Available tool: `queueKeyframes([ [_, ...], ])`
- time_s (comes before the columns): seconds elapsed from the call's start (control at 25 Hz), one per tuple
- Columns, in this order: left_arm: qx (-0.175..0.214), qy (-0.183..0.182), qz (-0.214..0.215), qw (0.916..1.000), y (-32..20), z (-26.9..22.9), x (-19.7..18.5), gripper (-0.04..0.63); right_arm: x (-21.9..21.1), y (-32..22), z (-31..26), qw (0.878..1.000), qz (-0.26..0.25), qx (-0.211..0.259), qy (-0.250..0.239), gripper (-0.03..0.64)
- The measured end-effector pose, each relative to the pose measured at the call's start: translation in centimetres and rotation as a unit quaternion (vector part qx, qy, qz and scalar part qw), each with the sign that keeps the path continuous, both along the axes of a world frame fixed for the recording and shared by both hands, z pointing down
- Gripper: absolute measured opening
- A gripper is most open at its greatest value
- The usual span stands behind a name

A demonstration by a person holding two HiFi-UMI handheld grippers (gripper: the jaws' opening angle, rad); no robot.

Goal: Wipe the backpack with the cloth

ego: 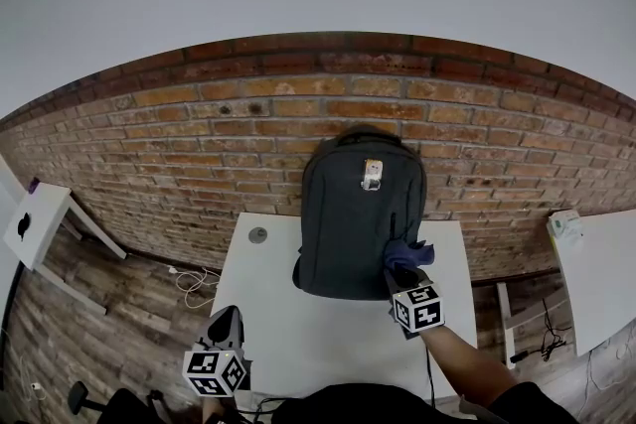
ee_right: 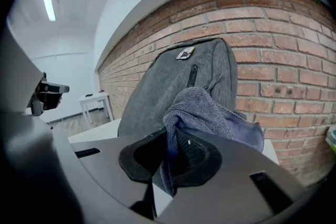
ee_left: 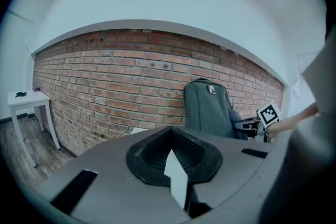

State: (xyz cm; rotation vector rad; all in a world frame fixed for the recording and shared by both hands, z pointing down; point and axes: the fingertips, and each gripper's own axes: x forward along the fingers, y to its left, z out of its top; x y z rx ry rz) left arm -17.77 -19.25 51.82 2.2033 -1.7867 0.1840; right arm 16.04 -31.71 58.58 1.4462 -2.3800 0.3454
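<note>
A dark grey backpack (ego: 361,213) stands upright on the white table (ego: 298,333), leaning on the brick wall (ego: 199,144). My right gripper (ego: 407,281) is shut on a blue-grey cloth (ego: 405,255), which presses against the backpack's lower right side. In the right gripper view the cloth (ee_right: 207,113) bunches out of the jaws of the right gripper (ee_right: 168,165), right in front of the backpack (ee_right: 178,81). My left gripper (ego: 221,341) hangs low at the table's front left, apart from the backpack, with its jaws together on nothing. The left gripper view shows the backpack (ee_left: 209,108) ahead.
A small white side table (ego: 35,223) stands far left and another white surface (ego: 596,263) at the right. A cable (ego: 194,283) lies on the wooden floor left of the table. A round grommet (ego: 257,234) sits in the tabletop left of the backpack.
</note>
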Motion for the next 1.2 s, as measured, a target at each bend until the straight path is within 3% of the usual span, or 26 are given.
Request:
queueKeyframes([
  [0.12,-0.004,0.001,0.001,1.0,0.2,0.3,0.1,-0.003,0.0,1.4,2.1,1.0,0.005,-0.028,-0.011,0.035],
  [0.36,-0.007,0.003,-0.004,1.0,0.5,0.7,-0.3,-0.003,-0.3,4.0,7.6,0.996,-0.01,-0.09,0.018,0.035],
  [0.88,-0.007,0.007,-0.01,0.9999,0.9,0.8,-0.7,-0.003,-1.3,7.2,14.1,0.985,-0.027,-0.158,0.061,0.035],
  [1.2,-0.011,0.012,-0.01,0.9998,1.3,1.4,-0.9,-0.003,-2.2,5.6,10.8,0.989,-0.028,-0.142,0.034,0.035],
])
